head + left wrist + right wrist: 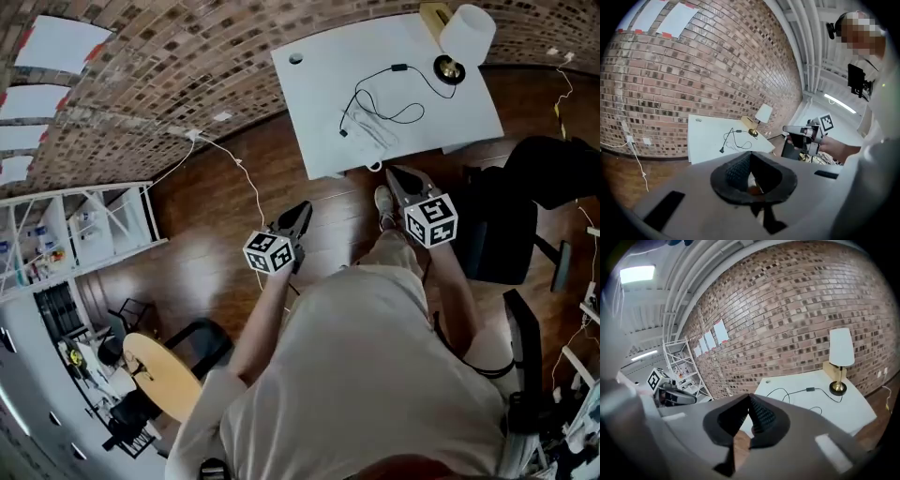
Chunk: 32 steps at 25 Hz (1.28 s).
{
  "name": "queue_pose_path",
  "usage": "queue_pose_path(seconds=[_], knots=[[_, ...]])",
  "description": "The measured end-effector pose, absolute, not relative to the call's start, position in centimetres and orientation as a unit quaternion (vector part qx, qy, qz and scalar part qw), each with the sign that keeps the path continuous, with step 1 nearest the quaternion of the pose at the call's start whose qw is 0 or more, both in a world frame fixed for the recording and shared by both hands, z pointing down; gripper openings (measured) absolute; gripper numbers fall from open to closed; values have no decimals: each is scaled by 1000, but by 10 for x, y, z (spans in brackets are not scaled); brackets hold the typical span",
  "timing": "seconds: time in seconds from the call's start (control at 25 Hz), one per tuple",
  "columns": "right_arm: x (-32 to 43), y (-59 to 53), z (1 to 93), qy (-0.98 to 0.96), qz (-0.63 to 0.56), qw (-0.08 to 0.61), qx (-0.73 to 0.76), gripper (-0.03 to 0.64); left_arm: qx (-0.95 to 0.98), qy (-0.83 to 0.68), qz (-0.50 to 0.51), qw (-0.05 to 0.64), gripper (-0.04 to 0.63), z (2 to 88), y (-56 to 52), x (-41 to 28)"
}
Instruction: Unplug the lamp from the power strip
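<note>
A lamp (466, 36) with a white shade and brass foot stands at the far right corner of the white table (319, 94). Its black cord (380, 94) loops across the top to a plug end (344, 133) beside a pale power strip (377, 133); whether the plug sits in it I cannot tell. My left gripper (304, 210) hangs over the wooden floor, well short of the table, jaws shut and empty. My right gripper (394, 174) is just before the table's near edge, also shut on nothing. The lamp (841, 348) shows in the right gripper view, and smaller (763, 114) in the left gripper view.
A black office chair (506, 230) stands right of me by the table. A white cable (246, 183) runs over the floor from the brick wall. A metal shelf (89, 225) and a round yellow table (159, 375) are at the left. A wooden box (433, 13) sits behind the lamp.
</note>
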State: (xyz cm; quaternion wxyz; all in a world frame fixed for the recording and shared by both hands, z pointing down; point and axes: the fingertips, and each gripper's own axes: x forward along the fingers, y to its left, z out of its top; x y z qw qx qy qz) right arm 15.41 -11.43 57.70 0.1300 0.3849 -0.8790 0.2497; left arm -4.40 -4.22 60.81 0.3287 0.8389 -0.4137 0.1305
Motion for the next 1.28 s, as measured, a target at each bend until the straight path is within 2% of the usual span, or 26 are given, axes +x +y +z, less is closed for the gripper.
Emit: queue_pose_path(seconds=[0.24,0.4,0.6,0.72,0.88,1.28], knots=[[176,-169,612,-888,262,156,343,-5,799,-467,138,353,-2,624,-125,-31],[192,-187,649,-886,264,190,331,-5,776,-475,113,400,-2,641,-130,-11],[192,-231,648,-885,263,204,325,-5,762,-473,100,431,-2,658,-147,-11],[176,-244,651,-882,247,241,320,4,760,-464,89,447,-2,665,-156,-20],[139,-256,645,-884,225,272,306,26,774,-452,90,434,-2,676,-183,-41],[54,-245,689,-851,227,375,290,63,832,-319,173,420,-3,761,-253,-55]])
